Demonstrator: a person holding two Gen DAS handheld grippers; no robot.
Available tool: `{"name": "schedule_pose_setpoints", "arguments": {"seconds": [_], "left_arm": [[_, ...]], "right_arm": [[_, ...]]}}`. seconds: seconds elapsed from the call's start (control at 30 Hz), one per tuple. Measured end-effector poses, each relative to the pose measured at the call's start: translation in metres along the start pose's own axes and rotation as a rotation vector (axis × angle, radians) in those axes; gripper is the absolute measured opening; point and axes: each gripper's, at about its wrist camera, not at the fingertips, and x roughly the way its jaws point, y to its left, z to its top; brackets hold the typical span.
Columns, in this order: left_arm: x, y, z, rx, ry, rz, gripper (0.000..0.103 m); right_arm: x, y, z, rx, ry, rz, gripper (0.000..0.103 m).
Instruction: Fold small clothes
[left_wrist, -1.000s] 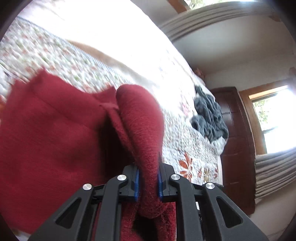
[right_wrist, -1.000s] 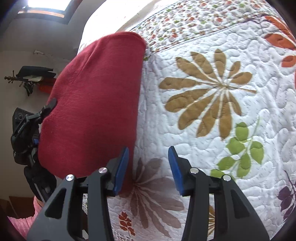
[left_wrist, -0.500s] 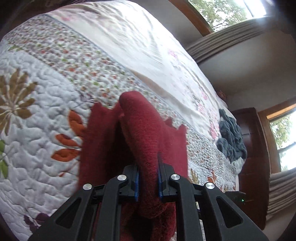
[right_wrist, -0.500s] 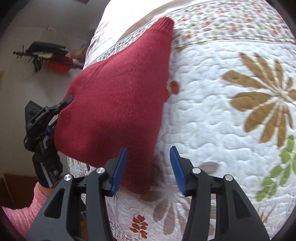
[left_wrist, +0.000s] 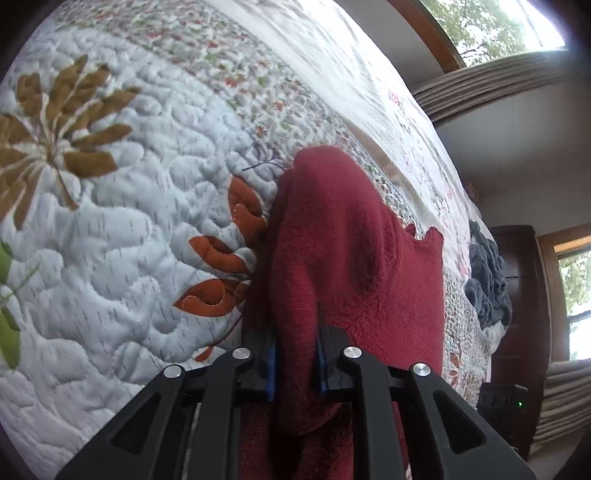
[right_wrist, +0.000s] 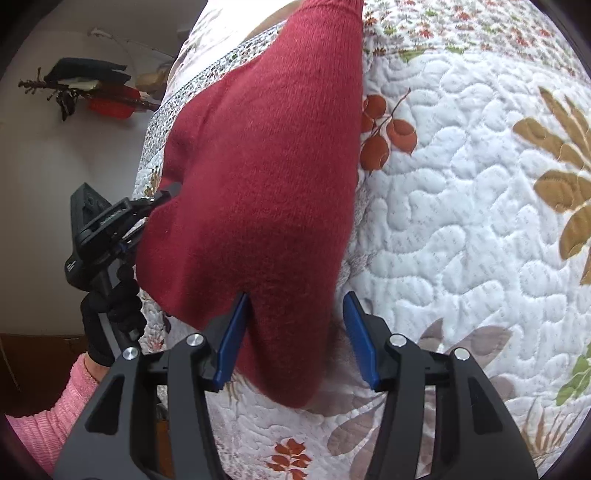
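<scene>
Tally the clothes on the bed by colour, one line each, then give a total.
Red: 1, the red knit garment held up over the quilt by the left gripper.
Dark grey-blue: 1, the crumpled grey garment at the far end of the bed.
Total: 2
</scene>
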Motion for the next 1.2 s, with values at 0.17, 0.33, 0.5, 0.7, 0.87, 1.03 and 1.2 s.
{"name": "schedule_pose_setpoints", "arguments": {"seconds": [0.17, 0.33, 0.5, 0.7, 0.87, 1.03, 1.2], "left_arm": [[-0.039, -0.021, -0.02, 0.074, -0.002, 0.05, 0.035], [-0.047, -0.026, -0.056, 0.084, 0.085, 0.074, 0.049], [-0.041, -0.016, -0.067, 0.057, 0.096, 0.099, 0.034], [-0.038, -0.02, -0.063, 0.078, 0.109, 0.133, 0.009], [-0.047, -0.021, -0.064, 0.126, 0.099, 0.162, 0.008], [-0.031, -0.006, -0.069, 0.132, 0.124, 0.196, 0.008], [-0.026, -0.005, -0.066, 0.116, 0.143, 0.181, 0.01]], "right_arm": [[0.001, -0.004, -0.008, 0.022, 0.028, 0.049, 0.061], [0.005, -0.016, -0.01, 0.073, 0.05, 0.057, 0.061], [0.011, -0.016, -0.012, 0.061, 0.068, 0.054, 0.059], [0.003, 0.0, -0.013, 0.0, 0.072, 0.04, 0.025], [-0.016, 0.007, -0.02, -0.024, 0.027, 0.07, 0.02], [0.006, -0.006, -0.025, -0.022, 0.076, 0.007, 0.02], [0.014, -0.012, -0.022, -0.02, 0.107, -0.013, 0.026]]}}
